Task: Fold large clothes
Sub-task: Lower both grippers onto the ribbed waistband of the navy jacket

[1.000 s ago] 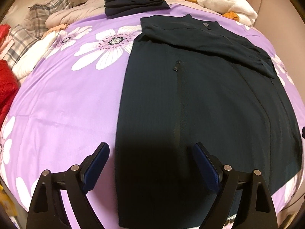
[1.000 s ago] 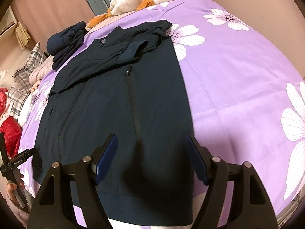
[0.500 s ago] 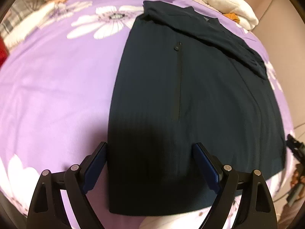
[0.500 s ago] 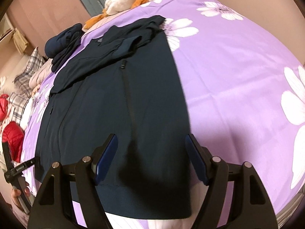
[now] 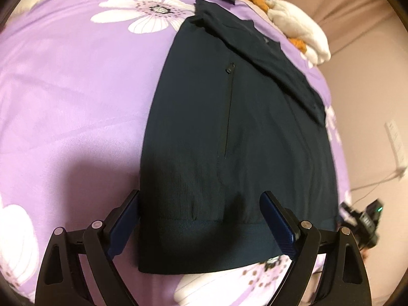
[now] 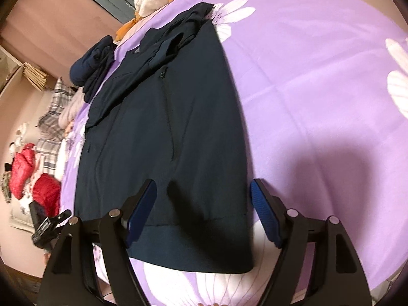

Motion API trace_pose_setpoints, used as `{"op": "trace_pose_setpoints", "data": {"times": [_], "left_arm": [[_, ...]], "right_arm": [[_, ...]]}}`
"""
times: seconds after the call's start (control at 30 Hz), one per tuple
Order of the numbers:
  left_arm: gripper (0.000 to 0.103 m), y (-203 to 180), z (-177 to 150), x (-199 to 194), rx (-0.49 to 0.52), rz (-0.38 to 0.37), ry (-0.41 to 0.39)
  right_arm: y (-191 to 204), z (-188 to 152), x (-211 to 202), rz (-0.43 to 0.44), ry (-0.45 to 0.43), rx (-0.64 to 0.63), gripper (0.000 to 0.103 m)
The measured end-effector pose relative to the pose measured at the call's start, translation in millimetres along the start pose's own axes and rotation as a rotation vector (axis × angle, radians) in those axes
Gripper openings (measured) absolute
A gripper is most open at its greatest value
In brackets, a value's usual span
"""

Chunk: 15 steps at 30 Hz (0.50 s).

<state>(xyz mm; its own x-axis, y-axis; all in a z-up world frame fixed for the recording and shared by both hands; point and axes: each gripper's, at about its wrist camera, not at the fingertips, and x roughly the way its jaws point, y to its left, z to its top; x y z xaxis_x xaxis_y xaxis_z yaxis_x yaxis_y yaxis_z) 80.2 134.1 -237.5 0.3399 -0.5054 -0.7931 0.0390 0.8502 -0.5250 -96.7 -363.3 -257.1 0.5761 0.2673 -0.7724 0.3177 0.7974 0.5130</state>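
A dark navy zip jacket (image 5: 229, 127) lies flat on a purple flowered bedspread (image 5: 63, 89), sleeves folded across its chest. Its ribbed hem (image 5: 204, 239) faces me near the bed's front edge. My left gripper (image 5: 201, 219) is open and empty, its jaws straddling the hem's left corner just above the cloth. In the right wrist view the jacket (image 6: 165, 127) fills the middle, and my right gripper (image 6: 204, 211) is open and empty over the hem's right corner (image 6: 237, 255). Each gripper shows at the edge of the other's view.
A folded navy garment (image 6: 91, 66) sits at the bed's far end beside a white and orange bundle (image 5: 301, 30). Red and plaid clothes (image 6: 33, 173) lie off the left side. A wall with a socket and cable (image 5: 395, 148) is to the right.
Both grippers have moved down and closer to the jacket's hem, so the hem now lies between the open jaws. The jacket has not moved.
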Motion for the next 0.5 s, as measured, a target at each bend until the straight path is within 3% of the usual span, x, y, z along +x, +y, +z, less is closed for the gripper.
{"op": "trace_pose_setpoints", "data": {"times": [0.23,0.5], "left_arm": [[0.092,3.5,10.9,5.9,-0.038,-0.071,-0.004],[0.092,14.1,29.4,10.7,-0.110,-0.206,-0.002]], "right_arm": [[2.8,3.1,6.3,0.049,0.001,0.013,0.077],[-2.8,17.3,14.3,0.140,-0.008,0.073,0.077]]}}
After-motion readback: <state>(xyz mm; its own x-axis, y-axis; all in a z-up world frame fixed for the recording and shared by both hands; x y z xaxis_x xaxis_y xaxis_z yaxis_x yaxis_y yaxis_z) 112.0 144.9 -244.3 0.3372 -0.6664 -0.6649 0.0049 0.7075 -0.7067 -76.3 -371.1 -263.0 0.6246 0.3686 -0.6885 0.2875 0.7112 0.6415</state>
